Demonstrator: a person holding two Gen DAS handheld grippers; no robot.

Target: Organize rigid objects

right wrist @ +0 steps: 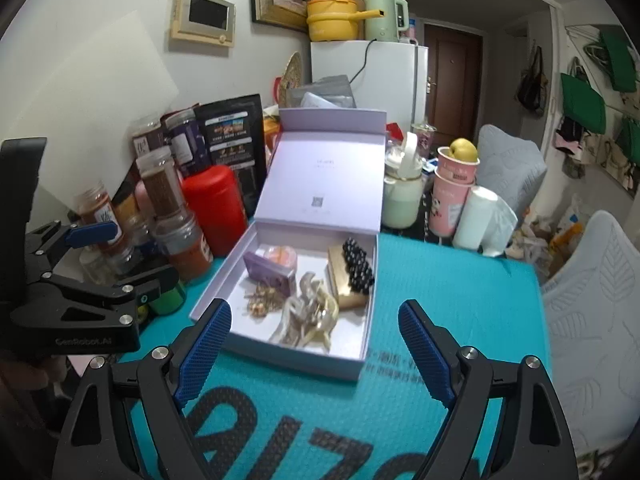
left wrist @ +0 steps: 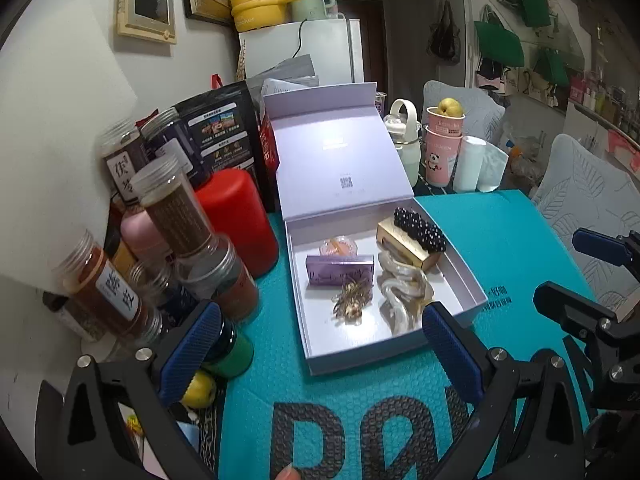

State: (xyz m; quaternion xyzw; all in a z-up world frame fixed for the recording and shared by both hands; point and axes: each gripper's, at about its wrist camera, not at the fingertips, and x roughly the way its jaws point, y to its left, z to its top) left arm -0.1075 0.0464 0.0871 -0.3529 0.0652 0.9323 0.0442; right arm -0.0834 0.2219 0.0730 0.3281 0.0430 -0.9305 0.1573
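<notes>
An open lavender gift box [left wrist: 472, 300] [right wrist: 360, 360] lies on the teal mat, its lid [left wrist: 340, 148] [right wrist: 320, 184] standing up behind. Inside it lie a black beaded hair clip [left wrist: 420, 230] [right wrist: 358, 266] on a gold box [left wrist: 400, 244] [right wrist: 344, 280], a purple box [left wrist: 340, 272] [right wrist: 268, 272], a small pink jar [left wrist: 339, 246] [right wrist: 282, 256], a gold ornament [left wrist: 352, 302] [right wrist: 262, 298] and pearly claw clips [left wrist: 402, 288] [right wrist: 308, 312]. My left gripper [left wrist: 320, 348] is open and empty in front of the box. My right gripper [right wrist: 316, 352] is open and empty at the box's near edge.
Spice jars [left wrist: 176, 208] [right wrist: 162, 184] and a red canister [left wrist: 240, 220] [right wrist: 216, 208] crowd the left of the mat [left wrist: 520, 240] [right wrist: 460, 300]. Pink cups with a yellow fruit [left wrist: 444, 136] [right wrist: 456, 184], a white bottle [right wrist: 404, 192] and a paper roll [left wrist: 472, 164] stand behind. A green jar [left wrist: 232, 352] is near my left finger.
</notes>
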